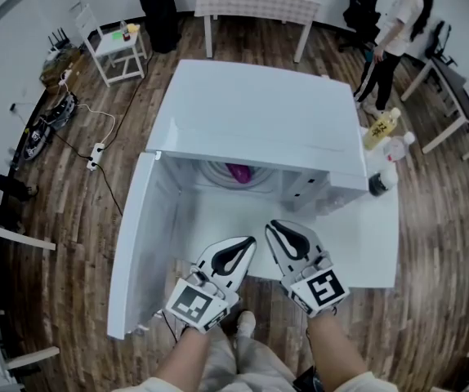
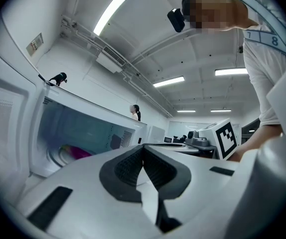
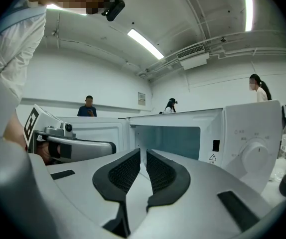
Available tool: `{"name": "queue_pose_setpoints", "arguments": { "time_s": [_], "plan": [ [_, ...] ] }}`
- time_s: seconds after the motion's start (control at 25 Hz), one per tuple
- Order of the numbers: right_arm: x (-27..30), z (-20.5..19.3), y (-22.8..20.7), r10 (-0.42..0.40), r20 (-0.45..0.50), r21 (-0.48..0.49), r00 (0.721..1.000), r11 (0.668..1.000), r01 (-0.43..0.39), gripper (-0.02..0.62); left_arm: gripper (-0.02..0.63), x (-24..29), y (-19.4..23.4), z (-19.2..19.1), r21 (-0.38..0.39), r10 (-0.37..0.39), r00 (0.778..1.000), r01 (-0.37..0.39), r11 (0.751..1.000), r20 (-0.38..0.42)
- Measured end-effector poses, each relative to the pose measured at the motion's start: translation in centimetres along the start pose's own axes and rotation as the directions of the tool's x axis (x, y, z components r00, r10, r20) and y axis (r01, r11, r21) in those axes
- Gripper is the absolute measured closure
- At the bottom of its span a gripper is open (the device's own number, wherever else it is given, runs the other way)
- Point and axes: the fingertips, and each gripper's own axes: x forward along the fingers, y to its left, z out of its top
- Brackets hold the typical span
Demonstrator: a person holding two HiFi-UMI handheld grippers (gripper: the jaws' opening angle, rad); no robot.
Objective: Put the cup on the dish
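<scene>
A magenta cup (image 1: 238, 172) stands on the round glass dish (image 1: 216, 172) inside the open white microwave (image 1: 259, 113). In the left gripper view the cup (image 2: 75, 153) shows low in the cavity, on the dish (image 2: 58, 157). My left gripper (image 1: 247, 242) hangs outside the oven's mouth with its pads together and nothing in them (image 2: 143, 148). Beside it my right gripper (image 1: 276, 228) also stands in front of the cavity, empty, with only a thin slit between its pads (image 3: 143, 152). The cup is hidden in the right gripper view.
The microwave door (image 1: 132, 243) swings open to the left. On the white table (image 1: 365, 251) right of the oven stand a yellow bottle (image 1: 380, 129), a clear bottle (image 1: 395, 148) and a dark-capped one (image 1: 379, 182). A person (image 1: 394, 31) stands at the back right.
</scene>
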Motion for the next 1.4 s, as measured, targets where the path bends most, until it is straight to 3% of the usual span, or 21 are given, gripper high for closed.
{"name": "queue_pose_setpoints", "arguments": {
  "time_s": [0.76, 1.4],
  "plan": [
    [-6.0, 3.2, 2.8, -0.019, 0.045, -0.02, 0.999, 1.0, 0.02, 0.554, 0.603, -1.1, -5.6, 2.8, 0.027, -0.037, 0.999, 0.037, 0.999, 0.021],
    [-8.3, 4.9, 3.7, -0.049, 0.03, 0.001, 0.998, 0.999, 0.049, 0.563, 0.603, -1.8, -7.8, 3.3, 0.028, -0.065, 0.998, 0.065, 0.997, -0.017]
  ]
}}
